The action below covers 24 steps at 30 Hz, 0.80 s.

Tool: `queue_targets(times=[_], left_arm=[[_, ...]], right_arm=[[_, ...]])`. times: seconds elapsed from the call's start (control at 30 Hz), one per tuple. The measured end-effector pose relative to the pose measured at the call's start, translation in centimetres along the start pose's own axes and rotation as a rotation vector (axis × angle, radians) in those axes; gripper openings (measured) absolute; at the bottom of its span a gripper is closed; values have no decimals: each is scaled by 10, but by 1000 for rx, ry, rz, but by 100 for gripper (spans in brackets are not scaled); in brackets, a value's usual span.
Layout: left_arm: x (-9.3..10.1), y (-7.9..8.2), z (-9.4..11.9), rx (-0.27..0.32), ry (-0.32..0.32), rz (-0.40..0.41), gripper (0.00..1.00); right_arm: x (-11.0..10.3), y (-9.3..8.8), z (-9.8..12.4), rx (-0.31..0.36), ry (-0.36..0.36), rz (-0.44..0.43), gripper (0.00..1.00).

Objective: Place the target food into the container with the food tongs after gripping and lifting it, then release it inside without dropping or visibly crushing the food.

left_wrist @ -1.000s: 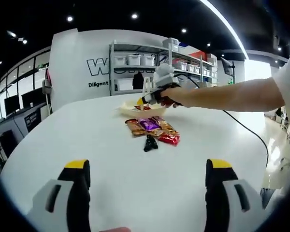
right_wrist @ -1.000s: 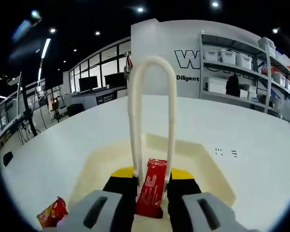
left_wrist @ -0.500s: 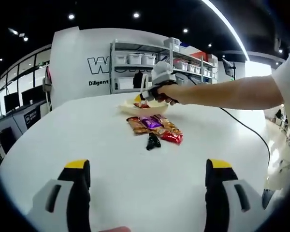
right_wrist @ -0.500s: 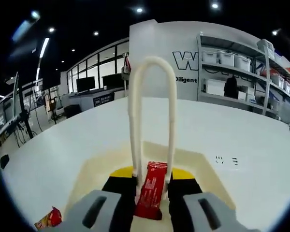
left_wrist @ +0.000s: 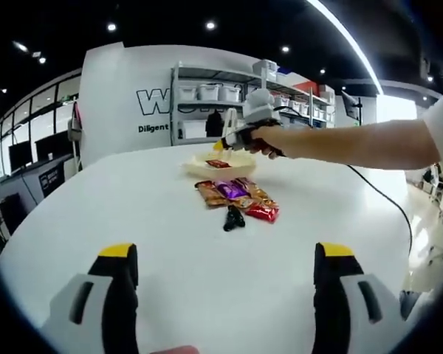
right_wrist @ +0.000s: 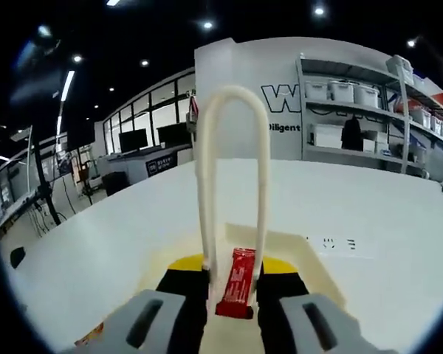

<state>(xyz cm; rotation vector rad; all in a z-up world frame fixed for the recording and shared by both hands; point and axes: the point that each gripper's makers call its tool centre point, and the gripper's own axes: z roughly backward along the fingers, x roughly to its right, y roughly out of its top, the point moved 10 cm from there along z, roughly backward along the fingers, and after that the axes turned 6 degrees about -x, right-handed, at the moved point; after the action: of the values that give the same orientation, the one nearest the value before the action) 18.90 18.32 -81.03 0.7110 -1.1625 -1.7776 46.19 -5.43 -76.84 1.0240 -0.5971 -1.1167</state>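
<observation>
1. Cream plastic food tongs [right_wrist: 232, 177] rise in a tall loop from between the jaws of the right gripper [right_wrist: 232, 295]; those jaws press on the tongs' two arms from outside, so this claw is pinching the tongs.
2. Red snack bar [right_wrist: 235, 284], the target food, shows between the tong arms, low in the right gripper view. Whether the arms touch it or it already lies free on the container floor cannot be told from that view.
3. Container [right_wrist: 321, 269], a shallow cream tray, sits directly under the tongs. In the left gripper view the same tray [left_wrist: 214, 168] stands toward the far edge of the white table [left_wrist: 133, 221], a red packet [left_wrist: 218, 164] lies inside it, and the right gripper [left_wrist: 232, 140] is held above it.
4. Remaining snack packets [left_wrist: 236, 195] lie in a loose cluster just nearer than the tray, with a small black object [left_wrist: 232, 219] at the cluster's near side.
5. Left gripper [left_wrist: 225, 295] hangs idle over the near edge of the table, its jaws spread wide with nothing between them.
6. Judged progress: gripping, lifting and carrying look complete and the bar appears delivered uncrushed; withdrawing the tongs is what remains.
</observation>
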Motion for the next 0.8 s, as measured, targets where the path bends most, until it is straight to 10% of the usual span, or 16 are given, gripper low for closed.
queue_targets(times=[0.5,0.8], left_arm=[[27,10,12,10,-8,-88,97],[35,11,22,33,-22,-78,97]], right_arm=[[-2,0,48,55,35,15,18],[-18,-33,66,33,77,-16,18]])
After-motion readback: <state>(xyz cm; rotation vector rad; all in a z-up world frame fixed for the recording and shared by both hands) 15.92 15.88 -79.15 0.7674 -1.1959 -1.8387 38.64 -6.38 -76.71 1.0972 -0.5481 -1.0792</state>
